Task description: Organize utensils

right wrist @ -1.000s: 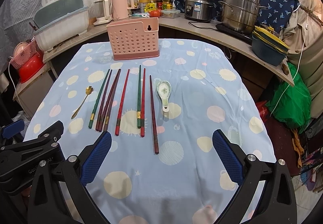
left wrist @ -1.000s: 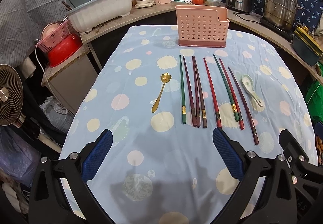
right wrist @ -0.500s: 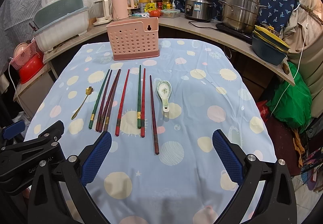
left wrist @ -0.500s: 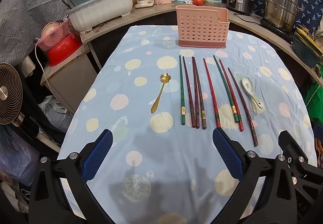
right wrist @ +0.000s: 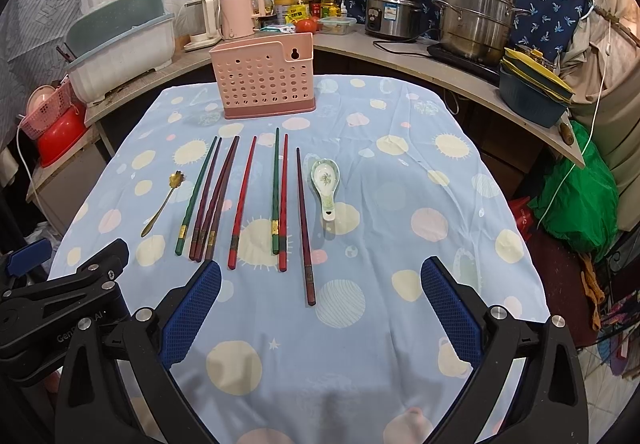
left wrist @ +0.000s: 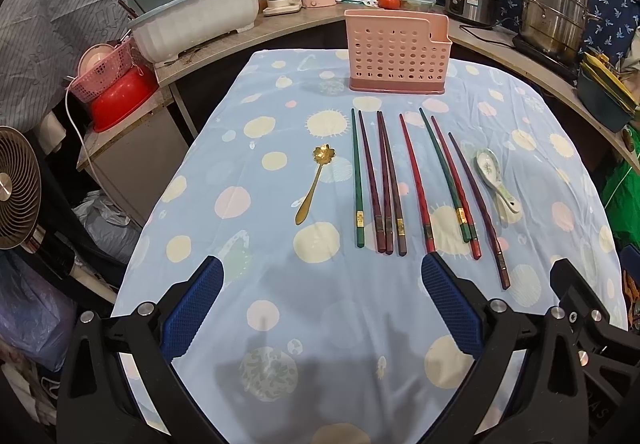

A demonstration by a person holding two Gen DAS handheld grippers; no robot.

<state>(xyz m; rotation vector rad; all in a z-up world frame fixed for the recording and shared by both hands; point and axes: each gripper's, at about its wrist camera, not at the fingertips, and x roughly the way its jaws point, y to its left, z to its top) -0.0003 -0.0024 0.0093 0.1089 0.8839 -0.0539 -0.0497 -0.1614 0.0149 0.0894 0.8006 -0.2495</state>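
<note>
Pink holder (left wrist: 398, 51): interior and compartments hidden behind the perforated front wall. Bottles (right wrist: 320, 2) on the counter: labels too small to read. Left gripper (left wrist: 320, 308) and right gripper (right wrist: 320, 308): bodies cut off by the bottom edge.

— How do the two grippers stand?
— The left gripper (left wrist: 320, 300) hangs with jaws spread wide, gripping nothing. The right gripper (right wrist: 320, 300) does likewise, just to the left one's right.

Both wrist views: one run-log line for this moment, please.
left tongs: open, empty | right tongs: open, empty | chopsticks, gold spoon, ceramic spoon: on tablecloth | pink holder: upright
</note>
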